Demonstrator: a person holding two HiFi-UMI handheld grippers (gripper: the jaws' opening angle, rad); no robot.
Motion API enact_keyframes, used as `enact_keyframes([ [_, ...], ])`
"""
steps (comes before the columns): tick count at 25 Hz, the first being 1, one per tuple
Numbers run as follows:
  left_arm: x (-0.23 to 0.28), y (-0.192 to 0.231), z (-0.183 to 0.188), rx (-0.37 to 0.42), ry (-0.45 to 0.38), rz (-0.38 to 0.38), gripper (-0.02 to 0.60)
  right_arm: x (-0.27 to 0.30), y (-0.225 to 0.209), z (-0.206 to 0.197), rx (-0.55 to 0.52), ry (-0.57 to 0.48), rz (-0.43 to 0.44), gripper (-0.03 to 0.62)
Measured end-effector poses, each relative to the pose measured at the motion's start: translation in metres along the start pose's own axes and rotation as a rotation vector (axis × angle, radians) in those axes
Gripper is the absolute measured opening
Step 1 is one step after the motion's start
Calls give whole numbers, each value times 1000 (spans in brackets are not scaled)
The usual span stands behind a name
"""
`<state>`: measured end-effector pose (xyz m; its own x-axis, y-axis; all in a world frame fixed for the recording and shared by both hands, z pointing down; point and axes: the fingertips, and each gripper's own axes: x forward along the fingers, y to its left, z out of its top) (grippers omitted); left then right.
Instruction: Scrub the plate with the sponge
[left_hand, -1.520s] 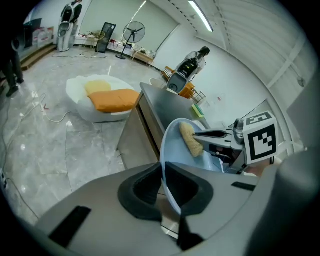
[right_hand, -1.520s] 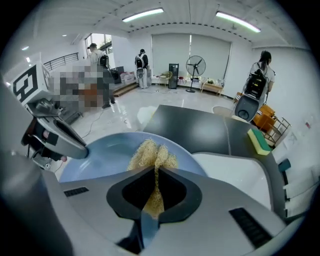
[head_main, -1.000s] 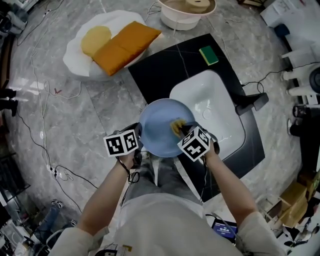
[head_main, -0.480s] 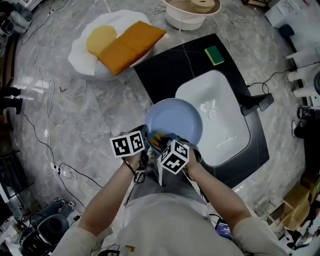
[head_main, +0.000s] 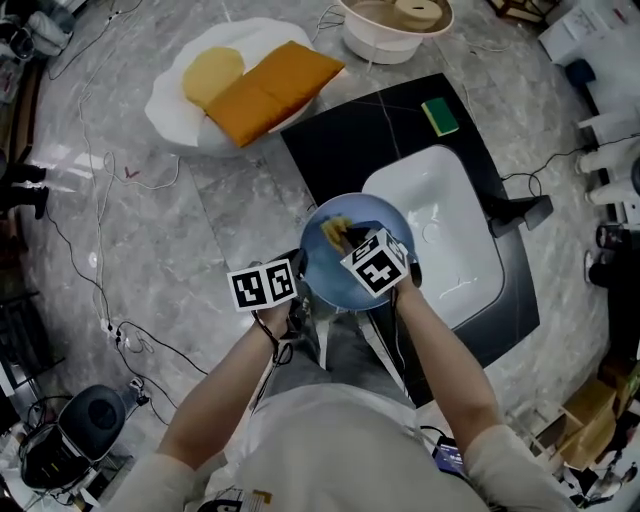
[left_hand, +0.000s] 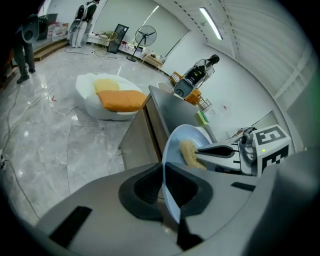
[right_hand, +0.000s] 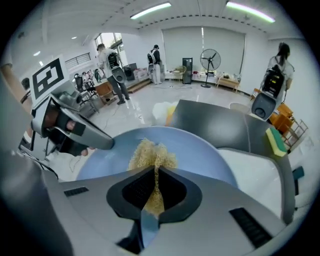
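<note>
Head view shows me mid-scrub: the light blue plate (head_main: 325, 272) is held up in the air, over the near edge of the black counter and beside the white sink (head_main: 445, 225), and the yellow fibrous sponge (head_main: 335, 232) lies against its inner face, toward the far-left part of the dish. I judge the scrubbing step to be under way, not finished; nothing in these pictures tells me how clean the surface is.

The left gripper (left_hand: 165, 172) is my holder. In the left gripper view its jaws are nearly together, with the plate's thin rim pinched edge-on between the pads, so the dish stands tilted with its hollow toward my other tool.

The right gripper (right_hand: 156, 172) does the work. In the right gripper view its jaws are closed tight on the sponge, whose frayed front bulges out past the tips and presses flat on the blue surface near the middle of the dish. The left tool's tips show at the plate's left edge, just beside the sponge but not touching it.

For the next move I would sweep the sponge across the part of the face it does not cover now, toward the right and near rim, with steady pressure. That calls for a firm pinch on the rim, because a thin edge grip could let the plate pivot or slip under the push.
</note>
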<state>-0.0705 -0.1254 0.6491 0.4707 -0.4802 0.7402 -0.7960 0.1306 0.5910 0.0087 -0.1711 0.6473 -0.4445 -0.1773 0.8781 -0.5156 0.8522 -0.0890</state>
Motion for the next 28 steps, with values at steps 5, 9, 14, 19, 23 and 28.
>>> enact_keyframes([
  [5,-1,1,2,-10,-3,8,31,-21,-40,-31,-96,63,-125,46],
  [9,-1,5,10,-2,-6,26,31,-41,-33,-66,-107,157,-84,44],
  [14,1,3,17,-27,-2,15,32,-53,22,-93,-98,211,28,46],
  [19,3,-3,9,-14,23,12,34,-42,80,-91,-135,197,122,45],
  [23,0,-2,7,1,46,1,34,-24,102,-63,-208,144,207,46],
  [28,1,-4,0,-1,65,-17,32,-6,82,-31,-209,103,198,46],
])
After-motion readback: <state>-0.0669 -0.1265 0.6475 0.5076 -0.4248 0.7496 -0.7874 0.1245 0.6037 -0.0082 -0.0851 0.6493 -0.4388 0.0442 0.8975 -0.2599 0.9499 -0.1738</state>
